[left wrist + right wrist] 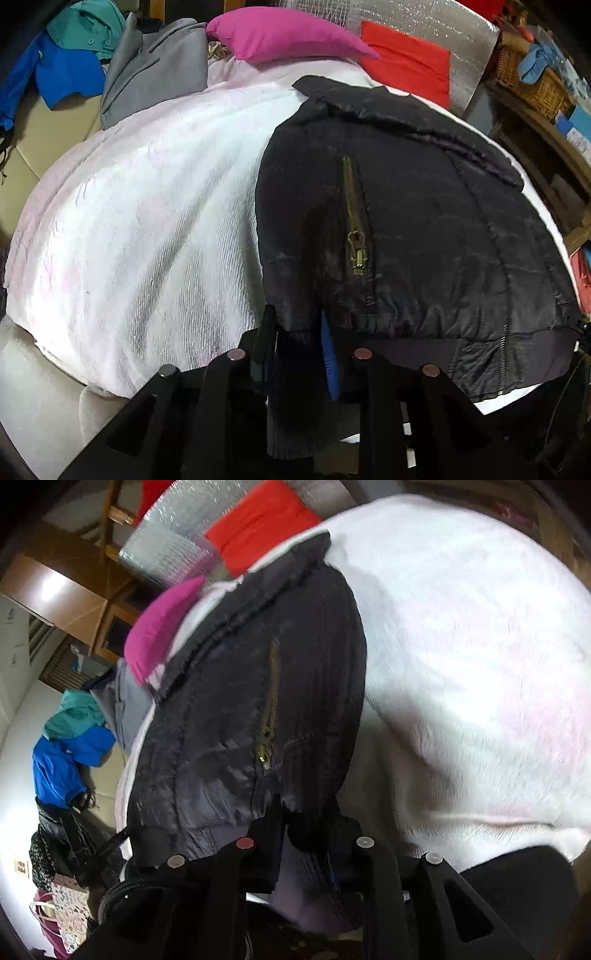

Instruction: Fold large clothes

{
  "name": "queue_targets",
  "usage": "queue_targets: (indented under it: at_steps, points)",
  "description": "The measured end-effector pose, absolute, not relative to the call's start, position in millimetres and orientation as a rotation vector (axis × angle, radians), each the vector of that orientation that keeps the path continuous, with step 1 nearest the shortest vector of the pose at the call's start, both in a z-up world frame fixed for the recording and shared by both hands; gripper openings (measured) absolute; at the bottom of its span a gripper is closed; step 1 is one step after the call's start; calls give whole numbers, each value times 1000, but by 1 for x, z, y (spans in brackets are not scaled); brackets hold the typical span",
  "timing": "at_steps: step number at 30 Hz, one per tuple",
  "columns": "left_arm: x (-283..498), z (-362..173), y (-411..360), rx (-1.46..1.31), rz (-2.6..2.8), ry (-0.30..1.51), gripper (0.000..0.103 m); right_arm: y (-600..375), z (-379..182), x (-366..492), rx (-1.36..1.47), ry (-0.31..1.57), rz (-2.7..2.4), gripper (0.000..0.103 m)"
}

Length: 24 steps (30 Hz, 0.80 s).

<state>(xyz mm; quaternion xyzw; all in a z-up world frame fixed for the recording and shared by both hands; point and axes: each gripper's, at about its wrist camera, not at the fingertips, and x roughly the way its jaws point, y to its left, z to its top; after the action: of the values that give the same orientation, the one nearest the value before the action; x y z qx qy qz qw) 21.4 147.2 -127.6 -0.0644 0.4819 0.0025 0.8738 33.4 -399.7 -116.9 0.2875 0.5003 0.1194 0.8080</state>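
In the left wrist view a black padded jacket [424, 229] lies spread on a white blanket [140, 221], its quilted shell faintly shiny, a brass pocket zip [355, 218] running down its near side and a ribbed hem along the bottom edge; the left gripper [295, 332] has the jacket's lower left corner bunched between its two black fingers, the pads pressed onto the cloth, so it is closed on the hem; beyond the blanket lie a magenta cushion [284, 33], a red cushion [406, 62], a grey garment [155, 70] and a blue and teal garment [70, 62], and a wicker basket [535, 81] stands at the right, seen only from this side. In the right wrist view the same jacket [229, 701] runs away from the camera with its collar at the far end and the zip [269, 716] blurred; the right gripper [306, 812] clamps the hem's other corner, dark cloth pinched between its fingers; this view alone shows a patterned paper bag [70, 912] at lower left and the wide bare stretch of blanket [480, 646] to the right of the jacket.
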Motion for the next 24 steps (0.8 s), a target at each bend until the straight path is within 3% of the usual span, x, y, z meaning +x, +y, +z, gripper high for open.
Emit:
queue_targets:
  at_steps: [7,11,15,16,17,20,24]
  points:
    - [23,-133,150,-162,13,1014,31,-411,-137,37,671,1127,256,25]
    - [25,-136,153,-178,25,1027,43,-408,-141,41,649,1162,250,27]
    - [24,-138,156,-196,22,1035,44,-407,-141,43,638,1168,238,30]
    - [25,-138,155,-187,22,1040,41,-407,-141,42,634,1168,239,30]
    - [24,-138,154,-182,12,1042,28,-406,-141,42,633,1169,241,27]
    - [21,-134,148,-143,24,1038,21,-405,-137,42,621,1169,249,18]
    - [13,-127,144,-117,29,1036,19,-401,-124,40,568,1166,252,14]
